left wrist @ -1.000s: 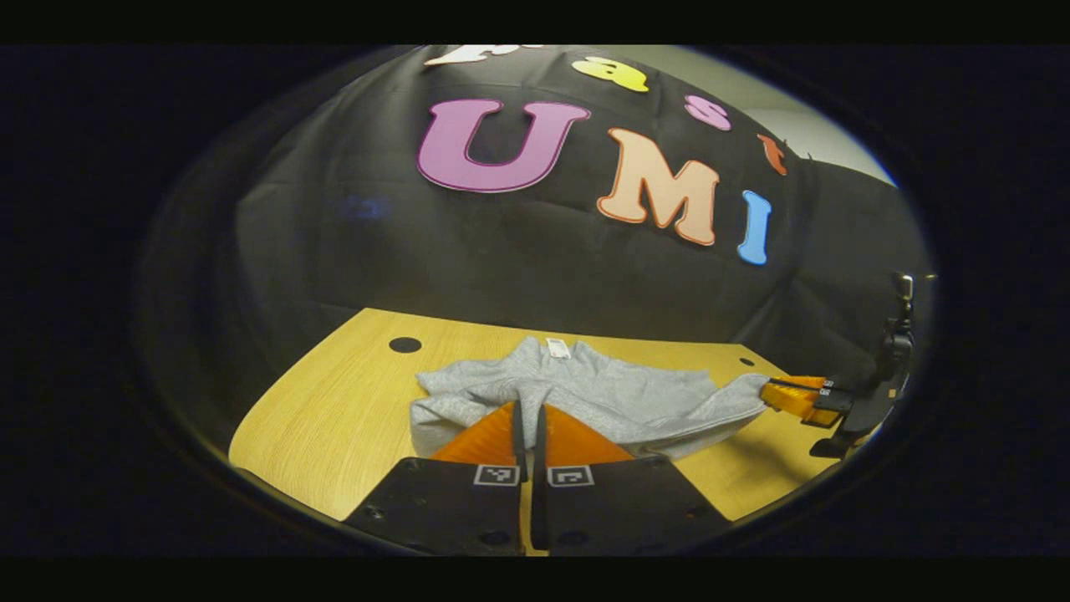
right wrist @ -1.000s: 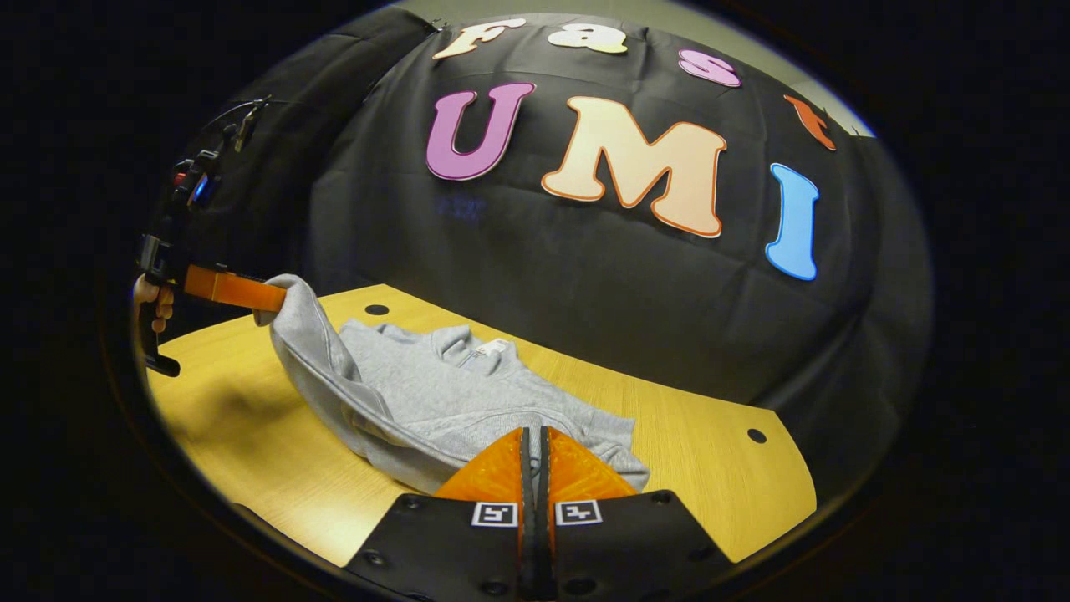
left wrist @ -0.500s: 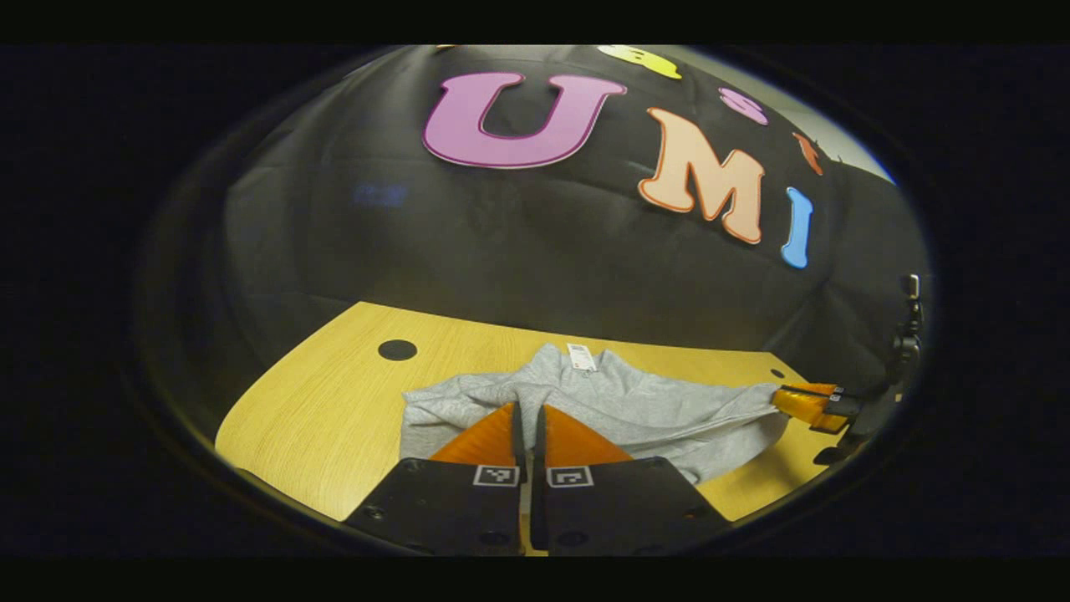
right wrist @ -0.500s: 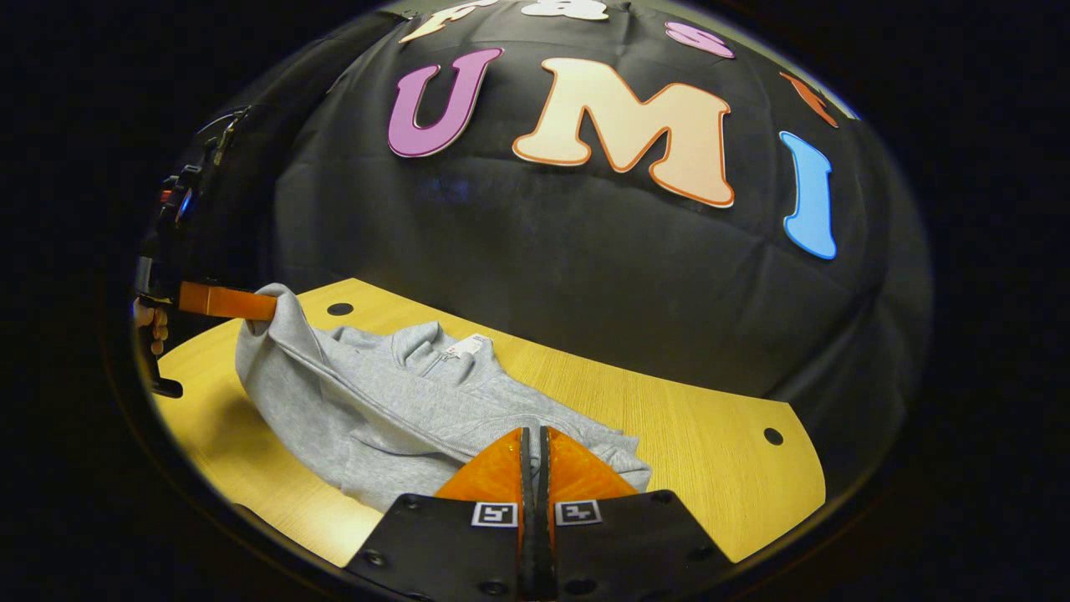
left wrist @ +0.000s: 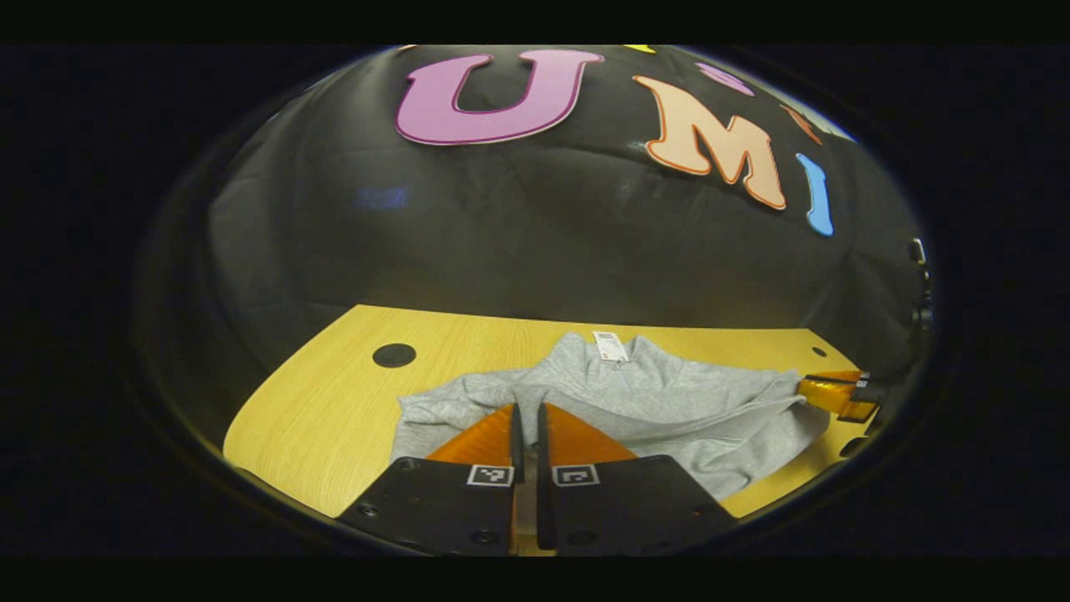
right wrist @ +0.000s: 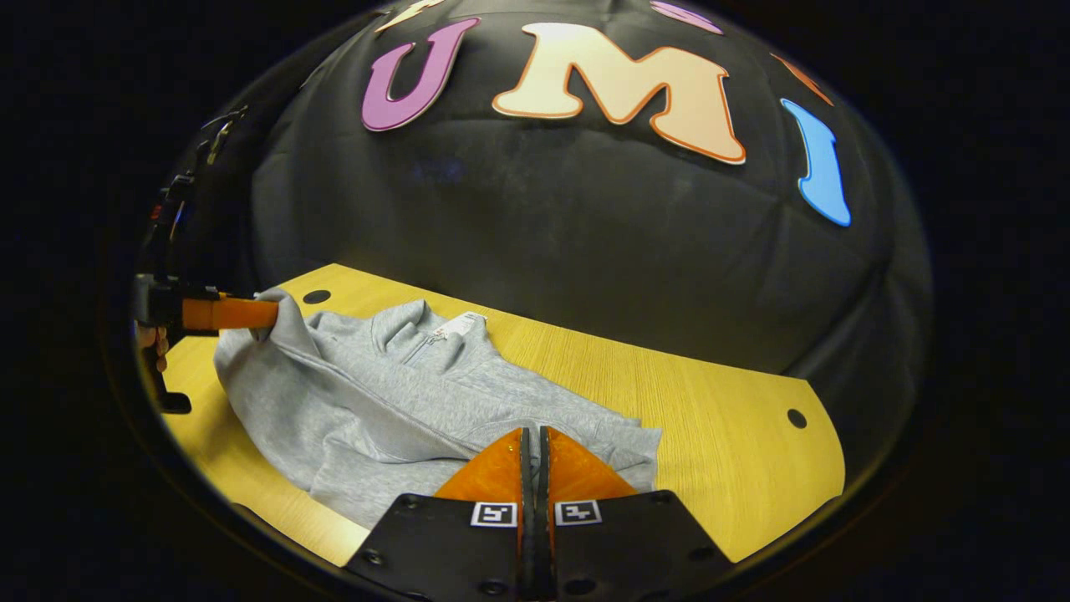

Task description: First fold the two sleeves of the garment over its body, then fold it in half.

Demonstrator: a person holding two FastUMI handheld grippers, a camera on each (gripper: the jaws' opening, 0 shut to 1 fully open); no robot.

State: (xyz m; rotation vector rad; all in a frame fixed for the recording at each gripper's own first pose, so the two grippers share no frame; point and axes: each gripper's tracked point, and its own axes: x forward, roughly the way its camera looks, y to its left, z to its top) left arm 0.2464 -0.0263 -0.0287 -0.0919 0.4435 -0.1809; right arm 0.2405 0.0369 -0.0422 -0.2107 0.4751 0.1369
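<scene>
Both your grippers pinch the near hem of the grey zip-neck sweatshirt (right wrist: 401,393): the left gripper (left wrist: 525,411) and the right gripper (right wrist: 533,435) each have their fingers nearly together on cloth, one at each end of that edge. The garment lies on the wooden table (right wrist: 710,435), its collar tag (left wrist: 608,344) away towards the booth wall, so the halving fold runs forward along its length. Compared with a second ago, the hem has dropped lower and the body lies flatter.

Garment (right wrist: 401,393): grey zip-neck sweatshirt, rumpled and partly folded, collar with white tag facing up, lying low and centre-left in the frame.
</scene>
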